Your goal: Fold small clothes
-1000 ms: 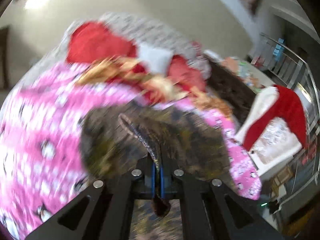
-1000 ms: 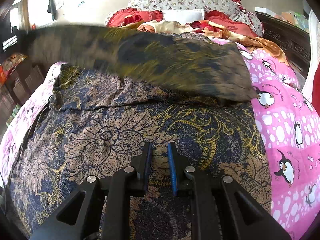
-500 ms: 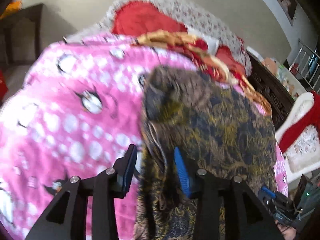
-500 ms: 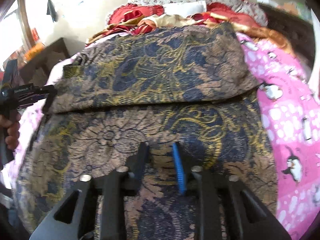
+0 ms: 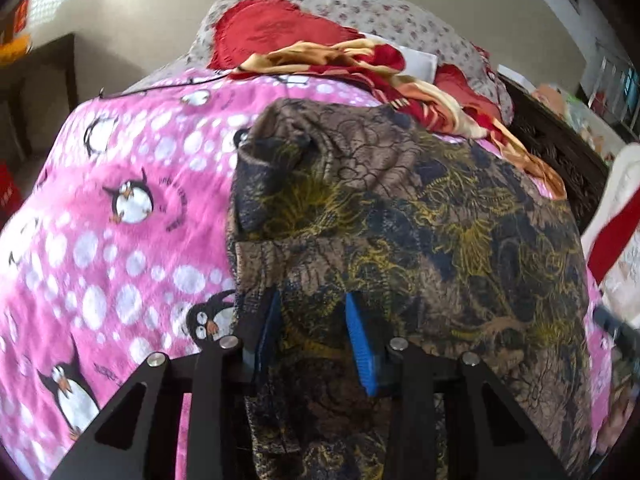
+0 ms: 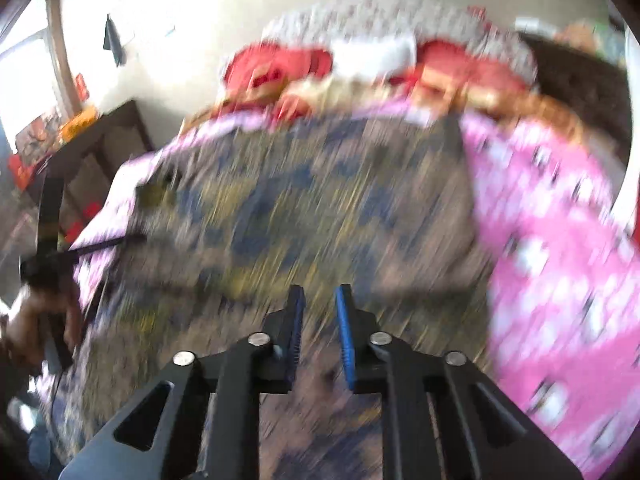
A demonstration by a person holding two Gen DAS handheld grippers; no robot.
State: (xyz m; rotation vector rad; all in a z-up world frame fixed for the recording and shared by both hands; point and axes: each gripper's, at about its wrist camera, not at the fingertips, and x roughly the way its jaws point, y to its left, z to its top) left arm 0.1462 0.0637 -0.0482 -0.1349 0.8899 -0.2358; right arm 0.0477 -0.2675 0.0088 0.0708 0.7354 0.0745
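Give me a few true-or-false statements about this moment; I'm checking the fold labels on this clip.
1. The dark floral garment lies on a pink penguin blanket. True.
2. The left gripper has its closing jaws clear of the garment. False: garment cloth sits between them.
3. The right gripper grips a red cushion. False: nothing shows between its closing jaws, and the garment lies below.
4. Red and cream bedding is heaped beyond the garment. True.
5. The blanket is plain blue. False: pink with penguins.
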